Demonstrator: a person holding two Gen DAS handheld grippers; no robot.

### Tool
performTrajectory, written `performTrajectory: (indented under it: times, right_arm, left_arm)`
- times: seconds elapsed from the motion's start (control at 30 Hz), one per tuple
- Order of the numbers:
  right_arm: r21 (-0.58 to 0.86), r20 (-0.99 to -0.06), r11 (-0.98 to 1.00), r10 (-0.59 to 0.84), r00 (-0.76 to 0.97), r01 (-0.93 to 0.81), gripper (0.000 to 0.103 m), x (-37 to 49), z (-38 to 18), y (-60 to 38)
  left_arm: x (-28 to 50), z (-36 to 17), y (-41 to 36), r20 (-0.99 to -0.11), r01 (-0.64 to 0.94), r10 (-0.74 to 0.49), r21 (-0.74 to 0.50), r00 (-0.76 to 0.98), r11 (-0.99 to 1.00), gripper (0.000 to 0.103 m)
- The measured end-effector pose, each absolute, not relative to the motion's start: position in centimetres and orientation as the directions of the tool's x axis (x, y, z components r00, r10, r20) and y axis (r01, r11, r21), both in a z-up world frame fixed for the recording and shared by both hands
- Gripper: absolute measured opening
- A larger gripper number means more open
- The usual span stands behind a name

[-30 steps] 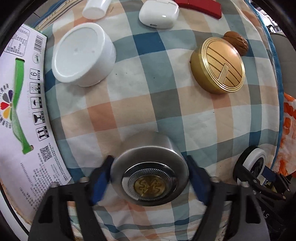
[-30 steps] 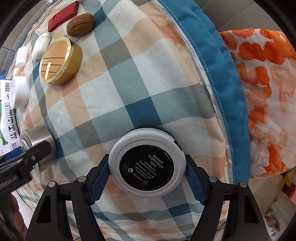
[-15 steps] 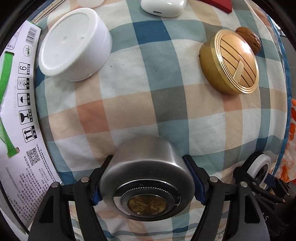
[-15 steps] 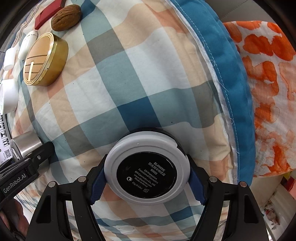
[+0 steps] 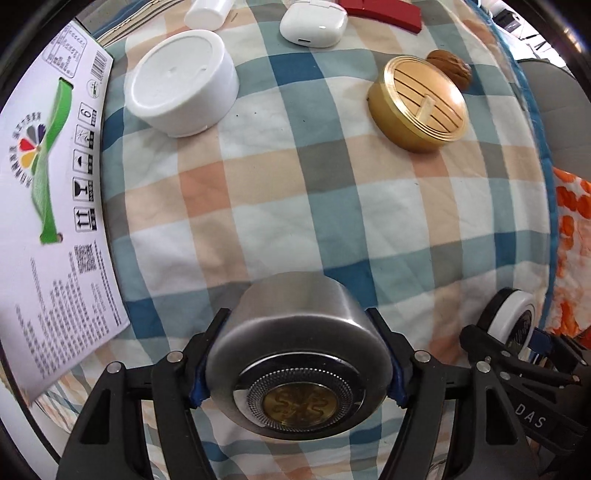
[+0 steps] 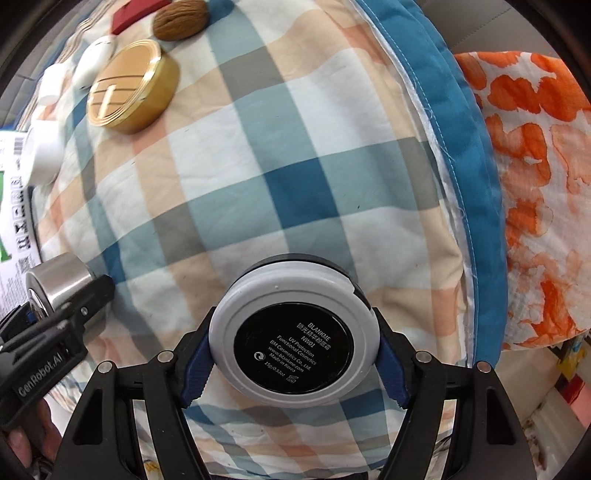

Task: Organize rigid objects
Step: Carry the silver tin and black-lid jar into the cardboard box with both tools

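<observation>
My left gripper is shut on a silver metal tin with a gold emblem, held over the near part of the checked cloth. My right gripper is shut on a white and black cosmetic compact, near the cloth's blue edge. The compact also shows in the left wrist view and the tin in the right wrist view. Further back lie a gold round case, a white round jar, a walnut, a white earbud case and a red flat piece.
A white printed carton lies along the cloth's left side. An orange and white fabric lies beyond the cloth's blue border on the right. A small white bottle lies at the far left back.
Both grippers keep hold of their objects. The left view has pulled back and tilted a little, so the back row shows more. The right gripper has shifted slightly towards the cloth's far side.
</observation>
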State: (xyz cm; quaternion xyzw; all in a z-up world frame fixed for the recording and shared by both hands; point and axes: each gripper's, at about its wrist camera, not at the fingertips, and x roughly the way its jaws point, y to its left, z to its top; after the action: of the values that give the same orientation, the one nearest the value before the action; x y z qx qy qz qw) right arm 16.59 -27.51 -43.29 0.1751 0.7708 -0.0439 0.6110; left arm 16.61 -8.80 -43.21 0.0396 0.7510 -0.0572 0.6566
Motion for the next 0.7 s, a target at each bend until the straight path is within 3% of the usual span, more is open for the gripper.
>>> performTrajectory:
  times: [0.4,0.7]
  right_arm:
    - [0.231,-0.964,0.946,0.253,-0.076,0.226,0.077,17.5,-33.2,-25.6]
    - [0.328,-0.944,0.943,0.324,0.061,0.053,0.077,20.6,-23.7,-17.0]
  left_arm:
    - [13.5,-34.2,-4.6,-0.992,0.087,-0.126,-0.125,0.01,0.988,0.069]
    - [22.9,-19.0,-2.3,-0.976,-0.015,-0.137,-0.142,0.169,0.99,0.069]
